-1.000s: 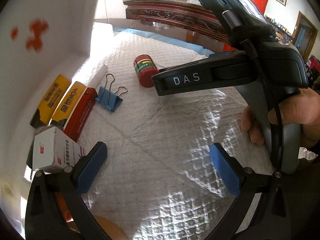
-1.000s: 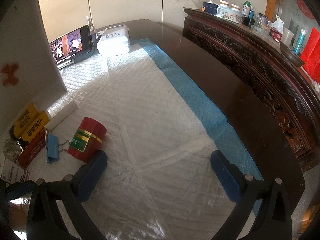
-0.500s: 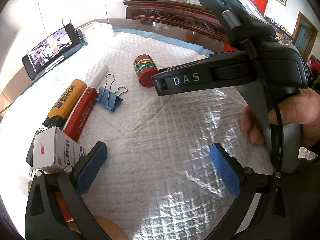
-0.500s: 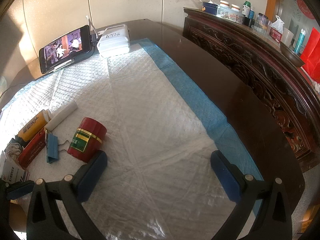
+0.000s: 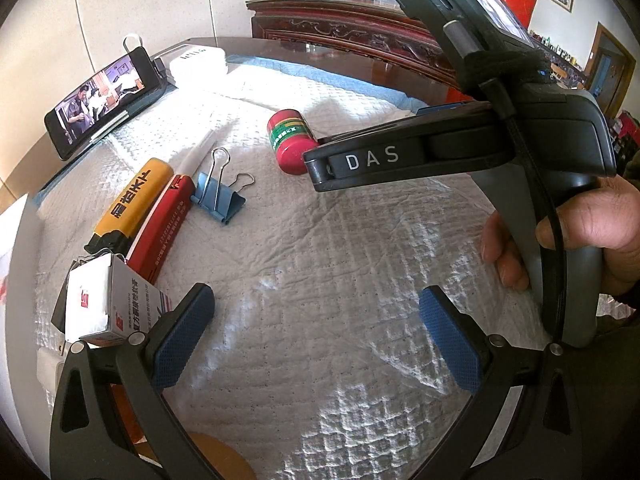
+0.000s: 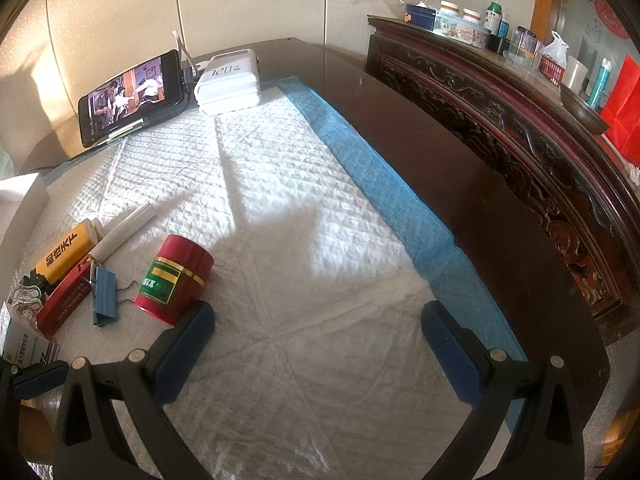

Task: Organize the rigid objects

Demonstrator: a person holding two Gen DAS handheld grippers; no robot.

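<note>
A red canister with a green label [image 5: 291,141] [image 6: 175,279] lies on the white quilted pad. Left of it lie a blue binder clip [image 5: 218,194] [image 6: 105,296], a white tube [image 6: 124,232], a red flat box [image 5: 160,222] [image 6: 64,300], a yellow lighter-like case [image 5: 130,200] [image 6: 66,250] and a small white box [image 5: 110,302]. My left gripper [image 5: 316,338] is open and empty above the pad, the white box by its left finger. My right gripper [image 6: 318,354] is open and empty, its left finger just in front of the canister.
A phone [image 6: 130,98] playing video and a white power bank [image 6: 228,80] stand at the pad's far end. A dark wooden table edge [image 6: 500,216] and a carved cabinet [image 6: 520,128] with jars lie to the right. A white object [image 6: 20,192] shows at the far left.
A large white object with red marks that covered the left side has moved away to the left, uncovering the phone. One of two yellow cases is gone. Both grippers have stayed still.
</note>
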